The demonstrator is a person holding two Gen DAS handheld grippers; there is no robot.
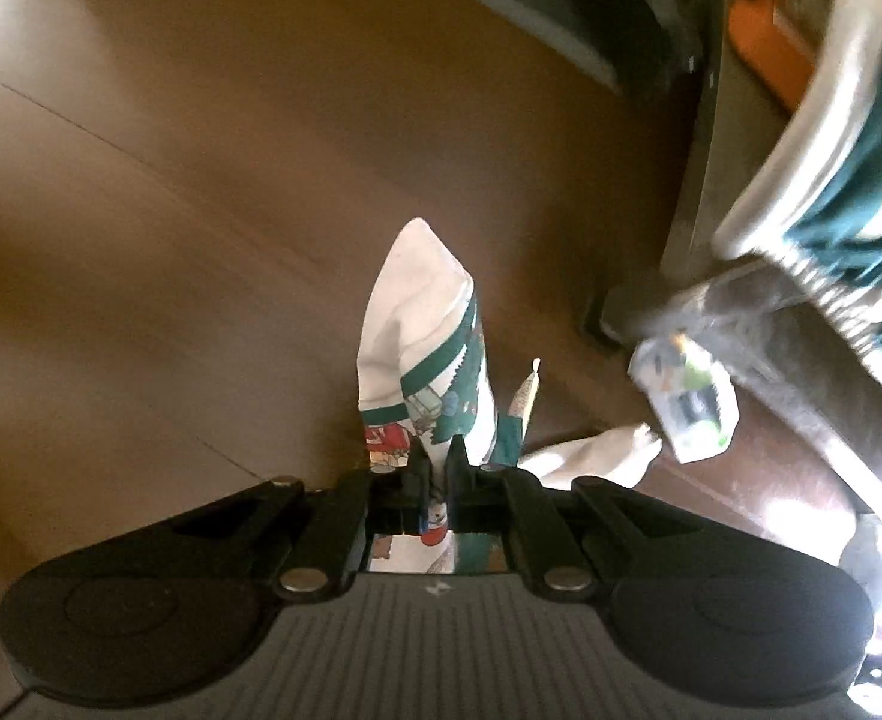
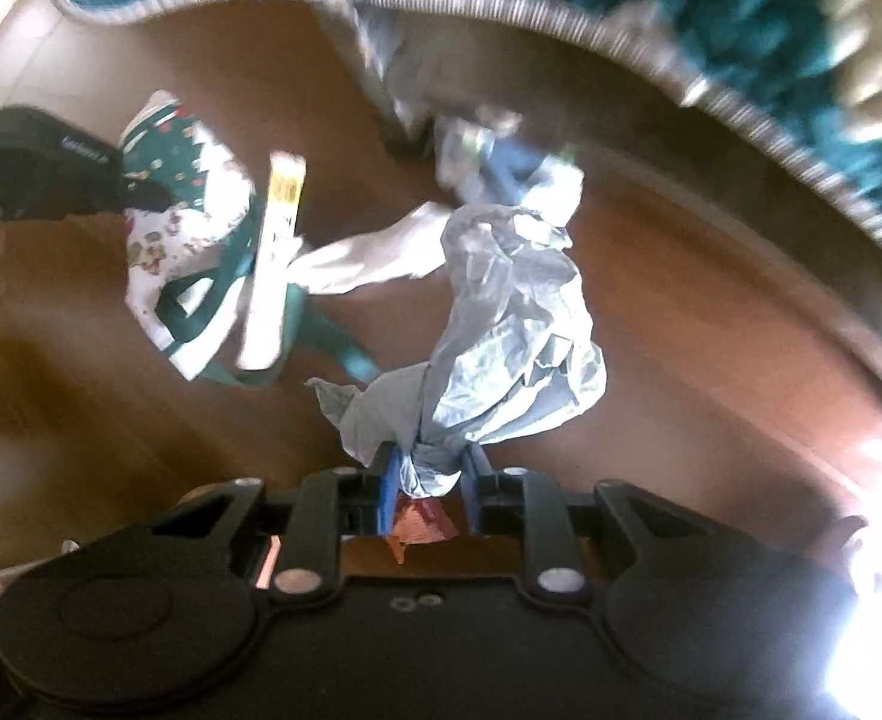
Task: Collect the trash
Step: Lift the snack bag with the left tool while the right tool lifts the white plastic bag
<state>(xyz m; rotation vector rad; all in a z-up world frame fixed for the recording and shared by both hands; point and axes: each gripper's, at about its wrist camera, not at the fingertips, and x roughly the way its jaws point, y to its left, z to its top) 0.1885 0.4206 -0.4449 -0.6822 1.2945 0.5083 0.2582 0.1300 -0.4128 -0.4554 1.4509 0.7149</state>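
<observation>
Trash hangs from both tools above the brown floor (image 1: 201,180): the left tool (image 1: 438,468) is clenched on a white printed wrapper (image 1: 423,348) with green trim, and the right tool (image 2: 429,474) grips a crumpled silvery plastic bag (image 2: 513,324). Another small crumpled packet (image 1: 687,402) lies near a green fringed cloth (image 1: 849,192).

Brown tiled floor (image 1: 213,138), teal rug with pale fringe (image 2: 741,30), bright glare at lower right
</observation>
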